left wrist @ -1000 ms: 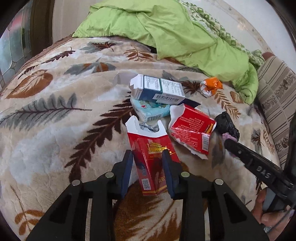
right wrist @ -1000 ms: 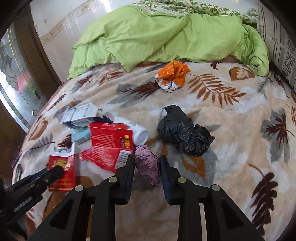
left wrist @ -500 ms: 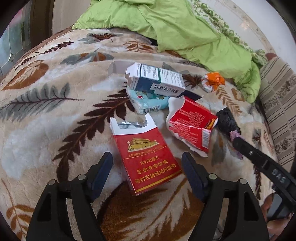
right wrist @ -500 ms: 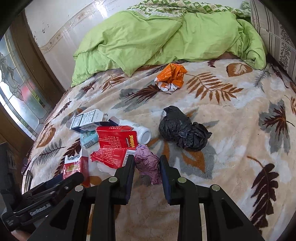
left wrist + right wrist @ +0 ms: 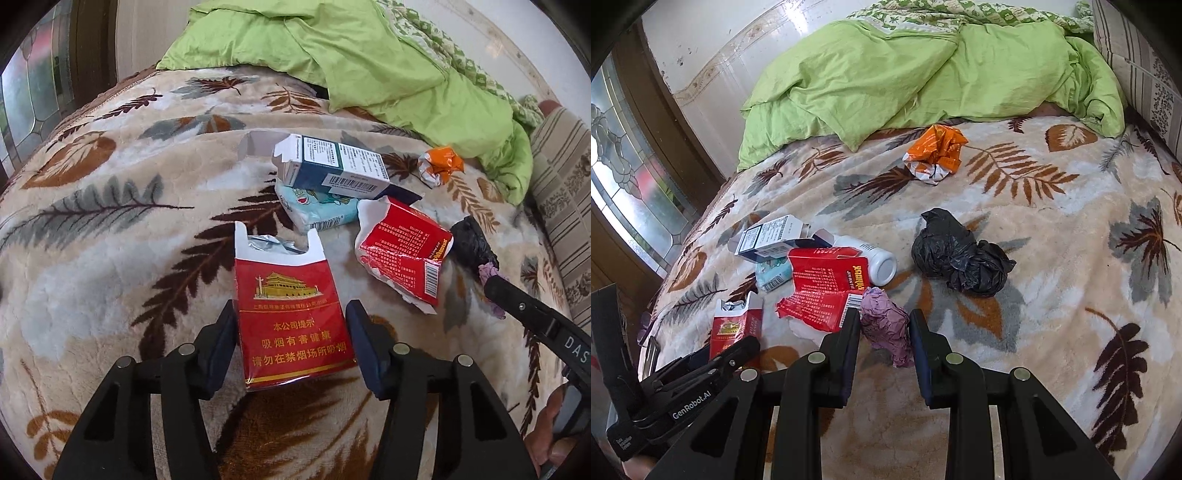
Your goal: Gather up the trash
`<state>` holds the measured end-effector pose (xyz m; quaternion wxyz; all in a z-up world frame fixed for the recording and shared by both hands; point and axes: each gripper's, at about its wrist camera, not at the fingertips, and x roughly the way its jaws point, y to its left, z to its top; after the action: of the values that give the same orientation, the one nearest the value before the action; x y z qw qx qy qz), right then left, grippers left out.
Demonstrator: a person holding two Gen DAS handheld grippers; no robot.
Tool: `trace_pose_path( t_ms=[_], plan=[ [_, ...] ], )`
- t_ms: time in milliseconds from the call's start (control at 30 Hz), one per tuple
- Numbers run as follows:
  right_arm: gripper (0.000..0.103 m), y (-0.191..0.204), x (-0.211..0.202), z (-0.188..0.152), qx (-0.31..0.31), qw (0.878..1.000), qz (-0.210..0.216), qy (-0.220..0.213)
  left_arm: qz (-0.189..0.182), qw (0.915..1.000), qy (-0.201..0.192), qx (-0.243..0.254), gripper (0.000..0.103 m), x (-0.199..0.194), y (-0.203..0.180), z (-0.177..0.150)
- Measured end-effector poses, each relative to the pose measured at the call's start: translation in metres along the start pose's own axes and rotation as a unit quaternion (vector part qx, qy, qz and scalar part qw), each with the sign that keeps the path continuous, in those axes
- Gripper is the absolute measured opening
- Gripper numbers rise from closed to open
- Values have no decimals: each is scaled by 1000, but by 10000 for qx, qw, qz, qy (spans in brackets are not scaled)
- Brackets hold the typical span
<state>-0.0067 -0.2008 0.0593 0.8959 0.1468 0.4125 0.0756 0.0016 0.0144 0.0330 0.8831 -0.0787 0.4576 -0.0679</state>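
While my left gripper (image 5: 291, 332) sits low over the blanket (image 5: 110, 240), jaws half open w/ the red cigarette pack (image 5: 288, 310) lying flat between them, pads close to its edges, my right gripper (image 5: 884, 332) is clamped on the purple paper wad (image 5: 886, 328). Open blanket lies right of the wad, black bag (image 5: 960, 258) just beyond.
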Motion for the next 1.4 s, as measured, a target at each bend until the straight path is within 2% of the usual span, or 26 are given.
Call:
trace_pose_path(
  t_ms=[367,833,1400],
  plan=[
    [29,10,-2,-1,-231,9997,-20,-67,-109,9983,-486,292,56,-23,-15,-1],
    [29,12,-6,0,-316,9994,-34,-140,486,9882,-1120,924,56,-41,-35,-2],
    [29,8,-7,-1,-286,9994,-101,-160,674,9819,-1374,1117,56,-52,-40,-5]
  ],
)
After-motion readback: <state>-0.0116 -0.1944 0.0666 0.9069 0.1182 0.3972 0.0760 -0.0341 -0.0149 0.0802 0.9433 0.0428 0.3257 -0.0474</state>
